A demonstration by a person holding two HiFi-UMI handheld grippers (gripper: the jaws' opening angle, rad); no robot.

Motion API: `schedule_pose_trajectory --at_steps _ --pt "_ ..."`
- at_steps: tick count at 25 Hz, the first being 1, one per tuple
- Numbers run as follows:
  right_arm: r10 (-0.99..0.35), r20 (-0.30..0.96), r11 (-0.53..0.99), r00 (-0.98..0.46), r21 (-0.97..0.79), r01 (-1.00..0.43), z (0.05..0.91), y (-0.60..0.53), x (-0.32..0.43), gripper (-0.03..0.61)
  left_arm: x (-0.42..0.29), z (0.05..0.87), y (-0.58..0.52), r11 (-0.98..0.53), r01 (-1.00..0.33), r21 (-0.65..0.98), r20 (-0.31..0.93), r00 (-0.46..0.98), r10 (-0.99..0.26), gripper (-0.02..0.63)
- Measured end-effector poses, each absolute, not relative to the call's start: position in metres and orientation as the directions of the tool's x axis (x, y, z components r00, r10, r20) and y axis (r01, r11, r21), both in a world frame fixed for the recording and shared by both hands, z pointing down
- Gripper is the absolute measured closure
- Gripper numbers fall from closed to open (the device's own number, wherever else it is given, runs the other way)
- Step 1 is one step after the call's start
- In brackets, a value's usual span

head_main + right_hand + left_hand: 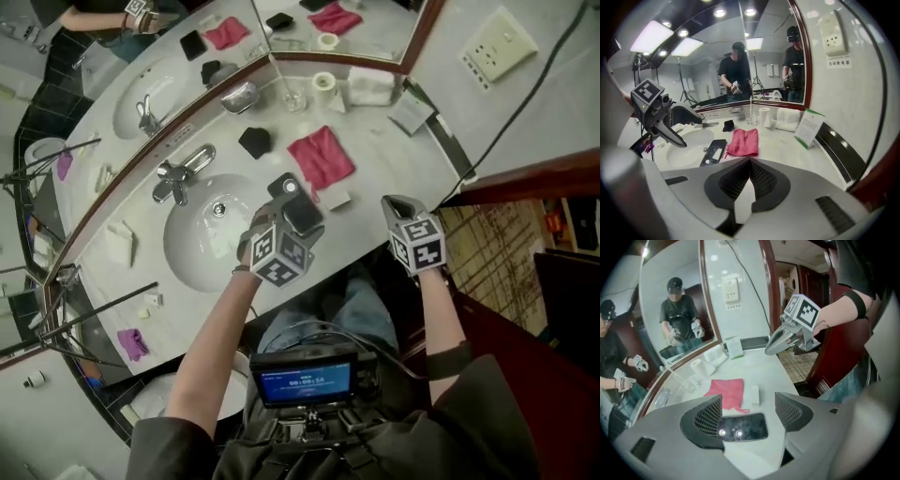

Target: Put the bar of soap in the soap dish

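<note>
The white bar of soap (335, 199) (754, 393) lies on the counter by the near corner of a pink cloth (322, 157) (726, 392) (743, 142). A silver soap dish (239, 97) stands far back by the mirror. My left gripper (281, 225) (747, 401) is open over a black phone (743, 426) (714, 151), which lies flat on the counter between its jaws, untouched. My right gripper (396, 206) (750, 165) hovers off the counter's front right edge, shut and empty. Neither gripper touches the soap.
A round sink basin (192, 258) with a chrome faucet (183, 169) sits left of the phone. At the back are a glass (293, 94), a toilet roll (324, 82), folded white towels (370, 86), a standing card (410, 114) and a small black item (254, 142).
</note>
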State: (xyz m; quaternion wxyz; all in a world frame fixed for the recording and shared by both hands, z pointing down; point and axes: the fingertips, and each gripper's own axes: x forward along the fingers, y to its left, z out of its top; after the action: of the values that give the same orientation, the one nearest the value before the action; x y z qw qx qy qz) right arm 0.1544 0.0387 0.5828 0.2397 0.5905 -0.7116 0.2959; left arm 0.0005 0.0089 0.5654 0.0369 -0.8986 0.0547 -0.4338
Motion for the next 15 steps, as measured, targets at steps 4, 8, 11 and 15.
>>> schedule_pose_trajectory --at_steps 4,8,11,15 --pt "-0.706 0.702 -0.043 -0.096 -0.178 -0.983 0.604 0.068 0.157 0.561 0.027 0.596 0.018 -0.993 0.050 -0.103 0.812 0.581 -0.055 0.264" --pt "-0.699 0.715 -0.169 -0.023 -0.196 -0.966 0.624 0.090 0.157 0.561 0.040 0.635 0.021 -0.988 0.122 -0.092 0.848 0.529 -0.014 0.271" --pt "-0.693 0.720 -0.246 0.025 -0.204 -0.947 0.637 0.100 0.160 0.561 0.046 0.664 0.021 -0.978 0.180 -0.106 0.873 0.487 -0.005 0.301" --pt "-0.696 0.715 -0.307 0.060 -0.221 -0.926 0.645 0.108 0.162 0.561 0.053 0.693 0.021 -0.966 0.231 -0.119 0.897 0.441 -0.005 0.328"
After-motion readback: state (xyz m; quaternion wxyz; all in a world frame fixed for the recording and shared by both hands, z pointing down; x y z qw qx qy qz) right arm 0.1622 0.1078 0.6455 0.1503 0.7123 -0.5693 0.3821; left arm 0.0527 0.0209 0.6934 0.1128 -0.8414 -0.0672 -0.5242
